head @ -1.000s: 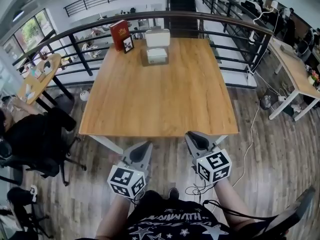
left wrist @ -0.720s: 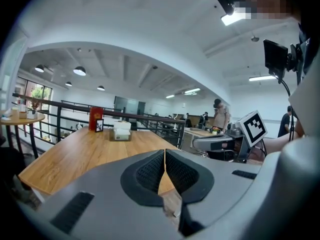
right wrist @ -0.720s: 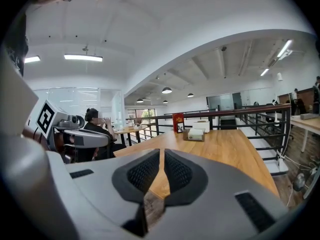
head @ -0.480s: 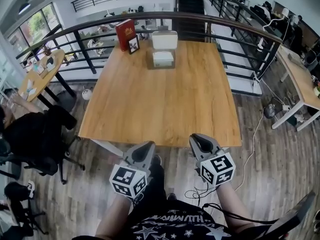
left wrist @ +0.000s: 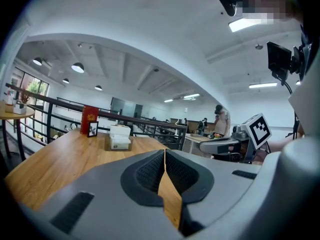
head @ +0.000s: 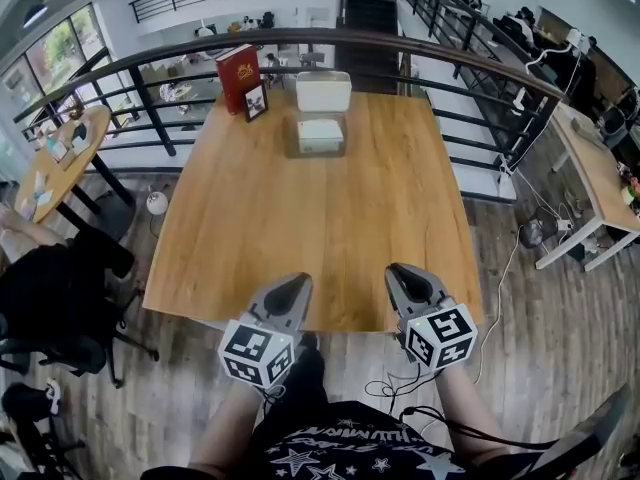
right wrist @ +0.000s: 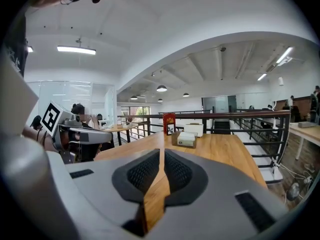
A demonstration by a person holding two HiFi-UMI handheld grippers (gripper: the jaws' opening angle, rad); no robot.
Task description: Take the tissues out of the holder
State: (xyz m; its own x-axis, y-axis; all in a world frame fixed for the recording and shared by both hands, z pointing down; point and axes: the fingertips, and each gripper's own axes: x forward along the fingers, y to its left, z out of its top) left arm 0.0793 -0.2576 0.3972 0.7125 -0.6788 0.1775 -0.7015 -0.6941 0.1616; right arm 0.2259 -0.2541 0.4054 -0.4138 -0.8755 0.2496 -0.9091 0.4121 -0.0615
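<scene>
Two claws: we hold the left claw (head: 289, 291) and the right claw (head: 408, 281) side by side at the lower middle of the head view, at the near edge of the table (head: 300, 228).
Left claw: its jaws are pressed together at the tips and pinch nothing. In the left gripper view we see only table wood through the thin slit behind the tips.
Right claw: it is the same, tips pressed together and empty, pointing along the table toward the far end.
Holder: the holder (head: 320, 140) stands at the upper middle of the head view, on the far part of the table and well apart from both claws. In each gripper view it shows small, above the jaw tips.
Tissues: the tissues (head: 320, 129) lie as a white stack inside the holder. As far as we can see, none are lifted or pulled out.
Neighbours: a white box (head: 323, 92) sits just behind the holder. A red book (head: 238, 72) and a small picture frame (head: 256, 100) stand to its upper left.
Done: we judge that nothing of the task is done, since neither claw touches the holder or the tissues.
Left: all of it remains. We need to reach across the table, spread one claw, pinch the stack and draw it out. The other claw may have to steady the holder.
</scene>
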